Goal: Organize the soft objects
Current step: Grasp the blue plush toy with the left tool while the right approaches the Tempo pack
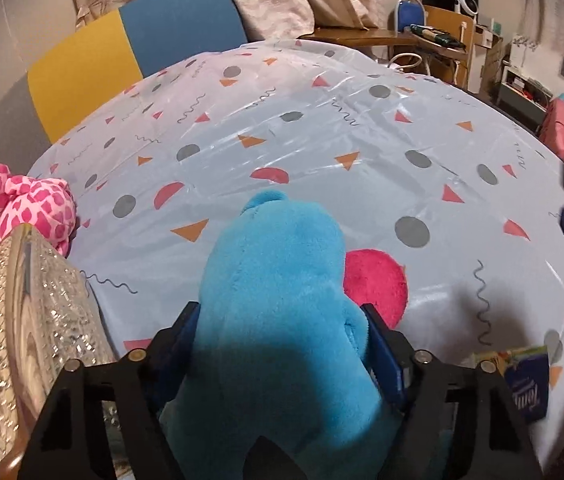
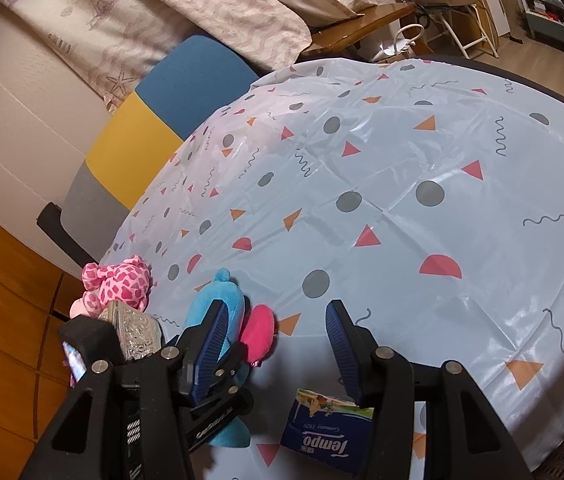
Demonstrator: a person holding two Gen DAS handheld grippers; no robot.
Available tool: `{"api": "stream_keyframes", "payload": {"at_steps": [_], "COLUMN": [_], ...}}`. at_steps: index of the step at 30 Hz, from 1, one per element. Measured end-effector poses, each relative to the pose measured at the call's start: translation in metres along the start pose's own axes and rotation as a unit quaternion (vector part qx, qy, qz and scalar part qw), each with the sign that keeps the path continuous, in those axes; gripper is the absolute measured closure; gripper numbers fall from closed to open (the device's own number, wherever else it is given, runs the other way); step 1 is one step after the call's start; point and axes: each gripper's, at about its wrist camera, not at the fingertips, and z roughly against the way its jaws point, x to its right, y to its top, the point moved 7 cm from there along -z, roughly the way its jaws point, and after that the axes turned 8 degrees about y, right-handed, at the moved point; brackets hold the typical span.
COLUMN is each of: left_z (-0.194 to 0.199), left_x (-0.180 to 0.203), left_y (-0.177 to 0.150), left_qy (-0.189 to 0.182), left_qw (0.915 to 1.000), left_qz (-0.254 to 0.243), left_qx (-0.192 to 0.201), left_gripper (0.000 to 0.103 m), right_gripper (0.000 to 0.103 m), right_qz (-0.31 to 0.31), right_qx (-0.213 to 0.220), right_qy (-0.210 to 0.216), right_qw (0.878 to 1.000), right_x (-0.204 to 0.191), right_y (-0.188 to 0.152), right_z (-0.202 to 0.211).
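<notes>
Clamping the blue plush (image 1: pixel 278 300) for moving, the left gripper (image 1: pixel 282 336) squeezes it; right gripper (image 2: pixel 278 328) hovers, jaws apart.

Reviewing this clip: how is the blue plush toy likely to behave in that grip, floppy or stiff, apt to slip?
The blue plush toy looks soft and compressible: the left gripper is shut on its body, so it probably squashes rather than resists. Its fuzzy pile likely keeps it from slipping. The pink part beside it may dangle when lifted.
</notes>
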Motion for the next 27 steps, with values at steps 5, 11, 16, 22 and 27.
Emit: {"api": "stream_keyframes", "payload": {"at_steps": [5, 11, 16, 22, 27], "left_z": [0.026, 0.064, 0.087, 0.101, 0.109], "left_x": [0.001, -0.005, -0.004, -0.009, -0.029], "left_y": [-0.014, -0.058, -0.102, -0.119, -0.114], "left_qy": [-0.006, -0.013, -0.010, -0.055, -0.076], "left_qw": [0.9999, 0.9997, 0.9996, 0.9965, 0.9899], "left_qz": [-0.003, 0.017, 0.020, 0.063, 0.120], "left_qx": [0.010, -0.009, -0.017, 0.008, 0.004], "left_gripper": [0.027, 0.026, 0.019, 0.011, 0.011], "right_gripper": [0.051, 0.051, 0.051, 0.051, 0.051], "right_qz": [-0.006, -0.006, -0.005, -0.005, -0.007], "right_qx": [0.001, -0.004, -0.012, -0.019, -0.034], "right_qy": [-0.001, -0.002, -0.007, -0.021, -0.029], "right_qw": [1.000, 1.000, 1.000, 1.000, 0.999], "right_x": [0.003, 0.003, 0.004, 0.007, 0.010], "right_y": [0.001, -0.001, -0.003, -0.005, -0.008], "right_z": [0.000, -0.002, -0.005, -0.008, -0.013]}}
